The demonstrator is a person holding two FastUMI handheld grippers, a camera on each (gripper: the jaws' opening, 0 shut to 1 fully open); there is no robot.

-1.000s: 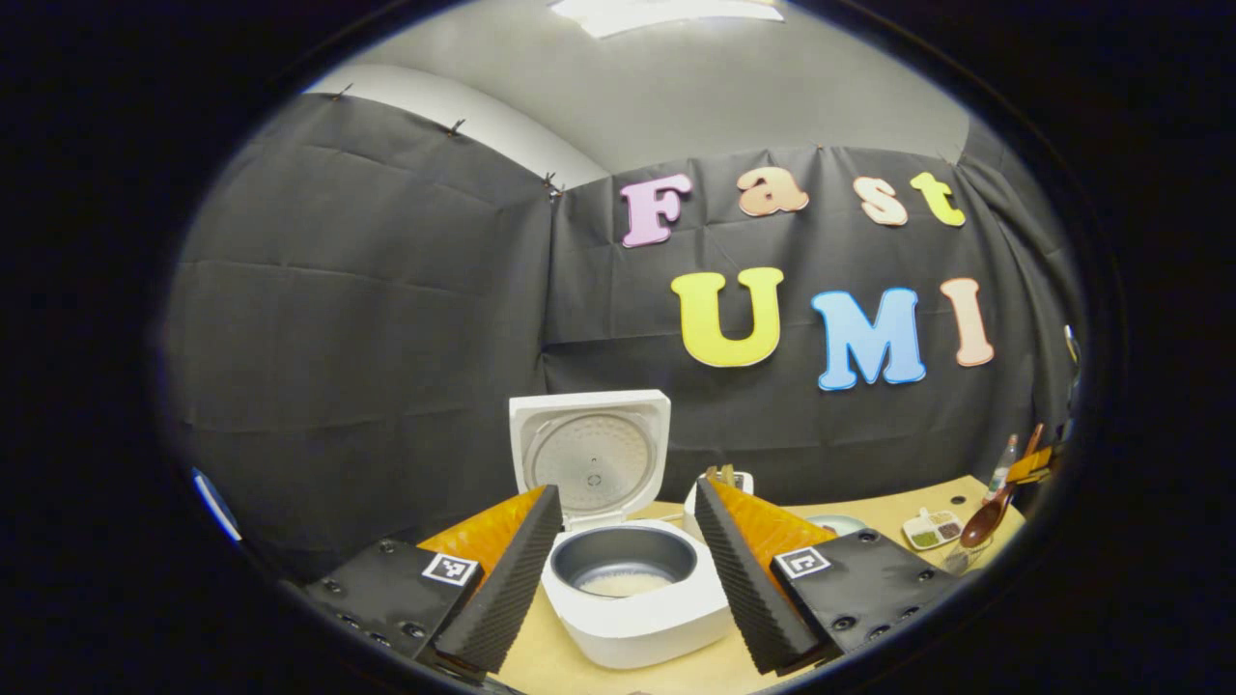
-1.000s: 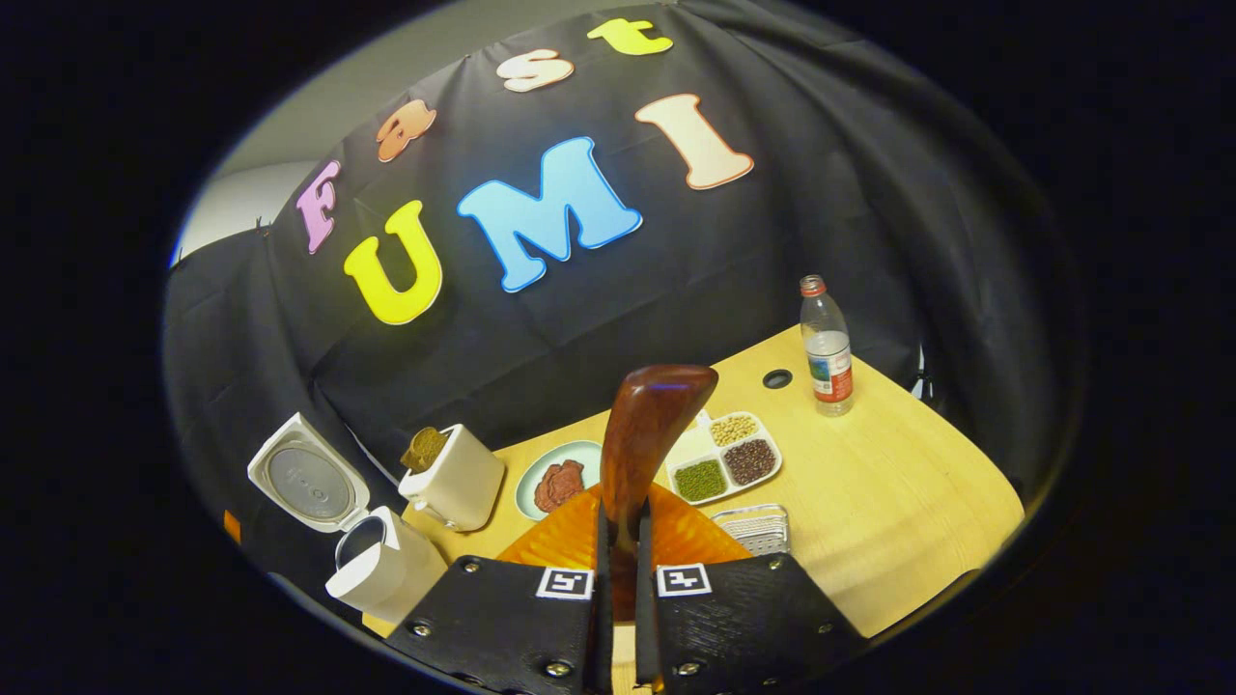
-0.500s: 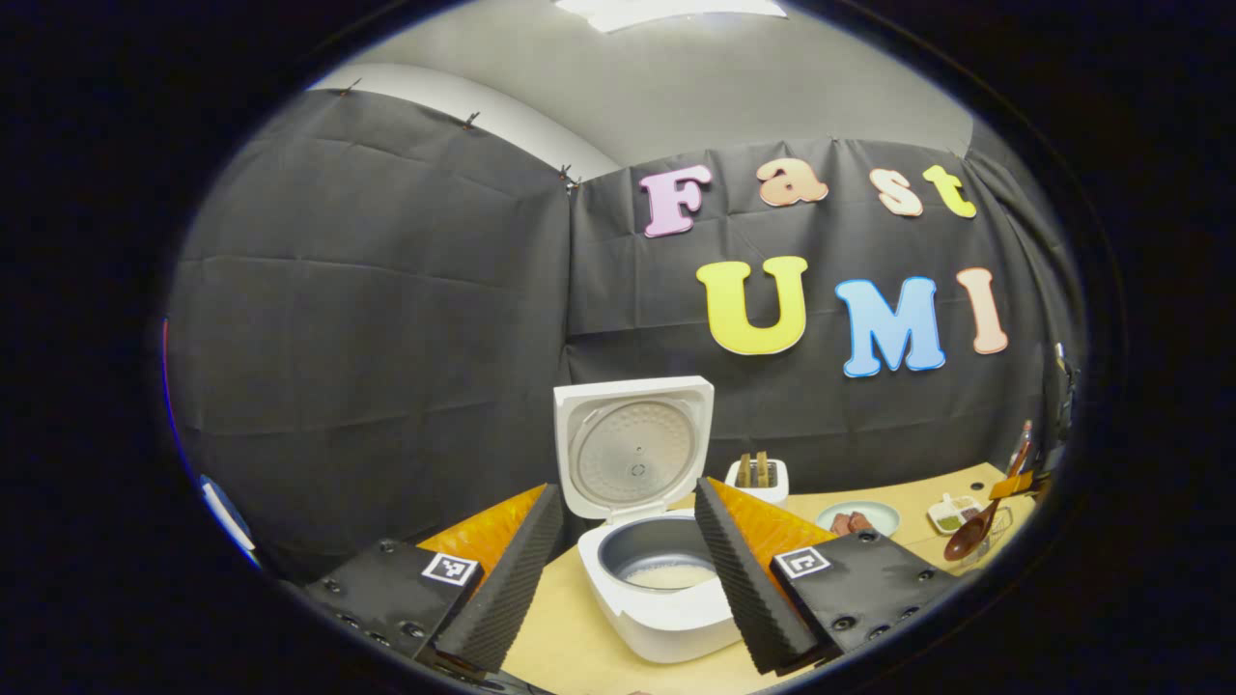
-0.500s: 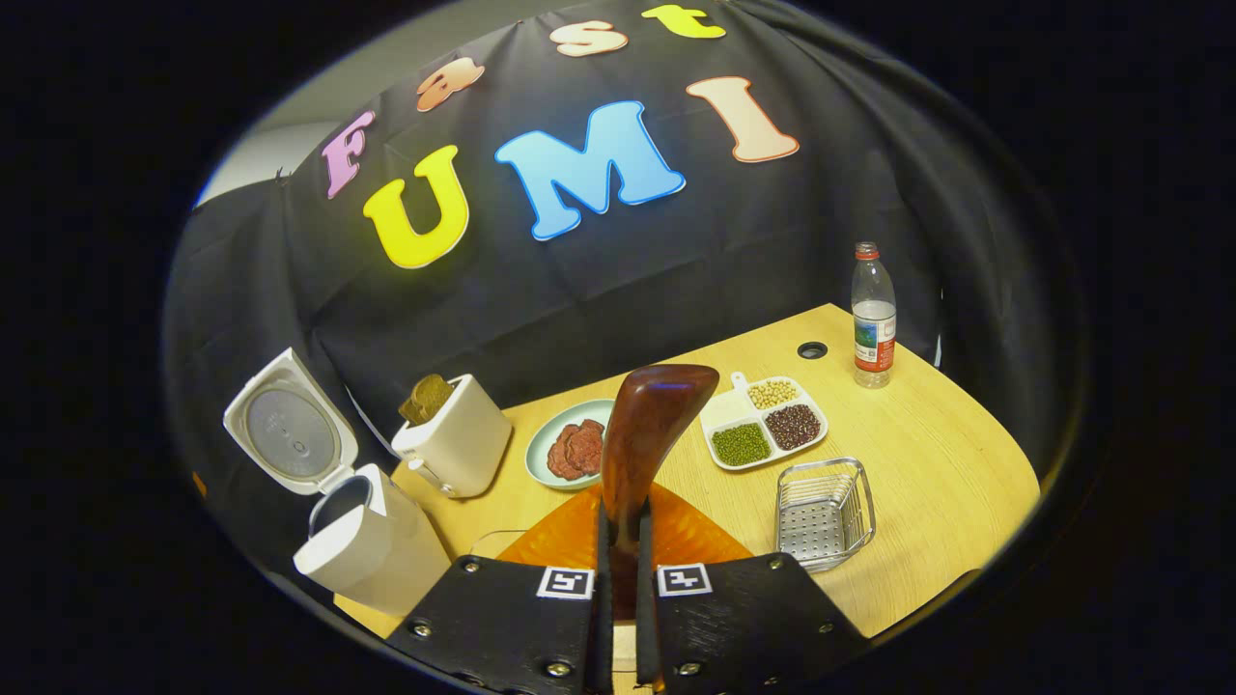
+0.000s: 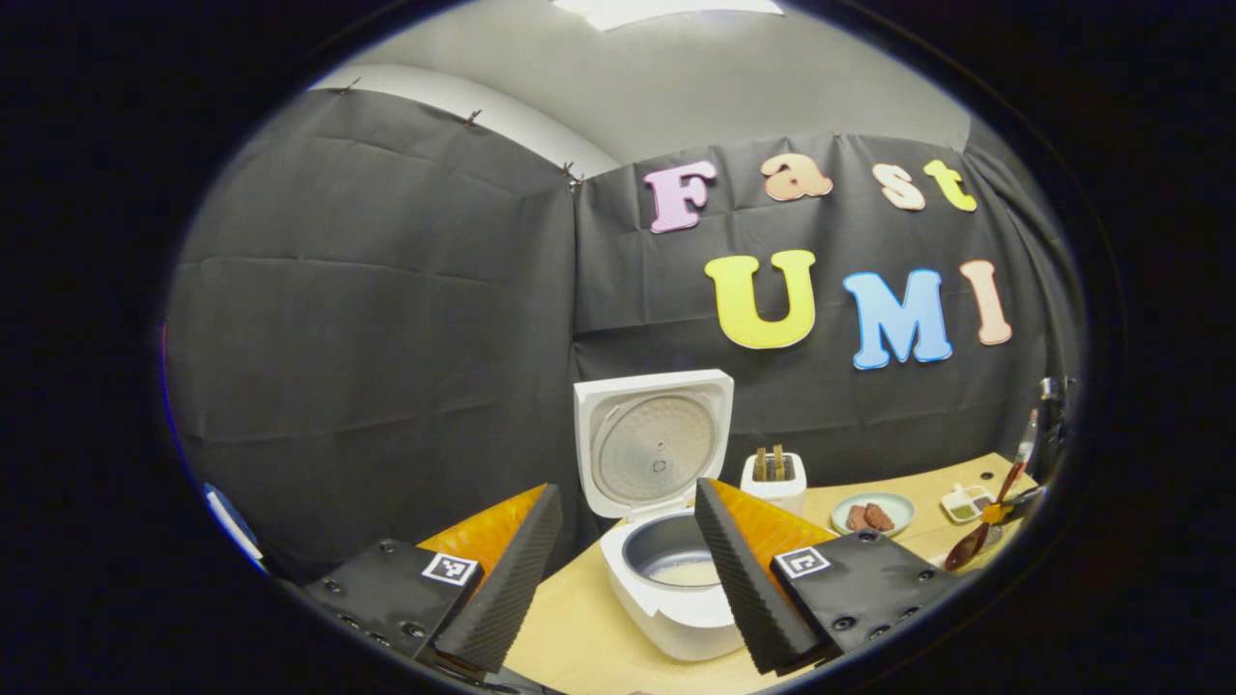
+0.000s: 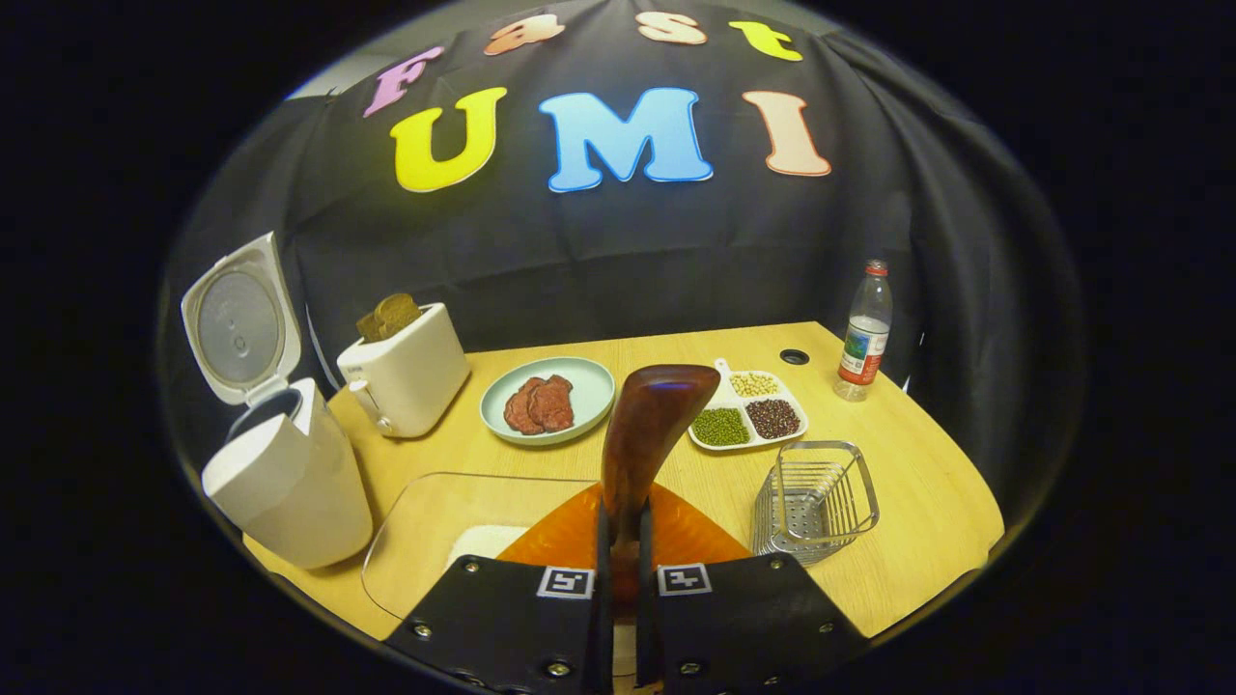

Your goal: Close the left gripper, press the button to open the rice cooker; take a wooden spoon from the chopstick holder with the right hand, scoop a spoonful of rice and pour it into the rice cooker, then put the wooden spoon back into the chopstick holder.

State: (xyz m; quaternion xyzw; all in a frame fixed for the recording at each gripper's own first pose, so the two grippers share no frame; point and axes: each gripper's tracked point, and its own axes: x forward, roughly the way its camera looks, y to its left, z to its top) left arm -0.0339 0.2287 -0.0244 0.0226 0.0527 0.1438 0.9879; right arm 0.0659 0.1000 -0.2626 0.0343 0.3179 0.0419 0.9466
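Note:
The white rice cooker [image 5: 676, 618] stands open with its lid [image 5: 657, 444] upright and some rice in the pot [image 5: 688, 572]. My left gripper [image 5: 623, 569] is open in front of it, holding nothing, and the cooker shows between its fingers. My right gripper [image 6: 619, 529] is shut on the handle of the wooden spoon [image 6: 655, 425], whose bowl points up and away. The wire chopstick holder [image 6: 816, 494] stands just to its right. The cooker [image 6: 285, 487] is at the far left there. The spoon [image 5: 968, 546] also appears at the right edge of the left gripper view.
A clear dish [image 6: 435, 526] holding rice [image 6: 483, 542] lies below the right gripper. Behind it stand a toaster [image 6: 406, 372], a plate of meat [image 6: 547, 401], a compartment tray of beans [image 6: 748, 415] and a water bottle [image 6: 864, 333]. The table's edge [image 6: 956, 579] curves at the right.
The right gripper has levelled out and swung with the spoon still in it; the dish of rice now shows beneath it. The left gripper has drifted left, so the cooker sits farther right.

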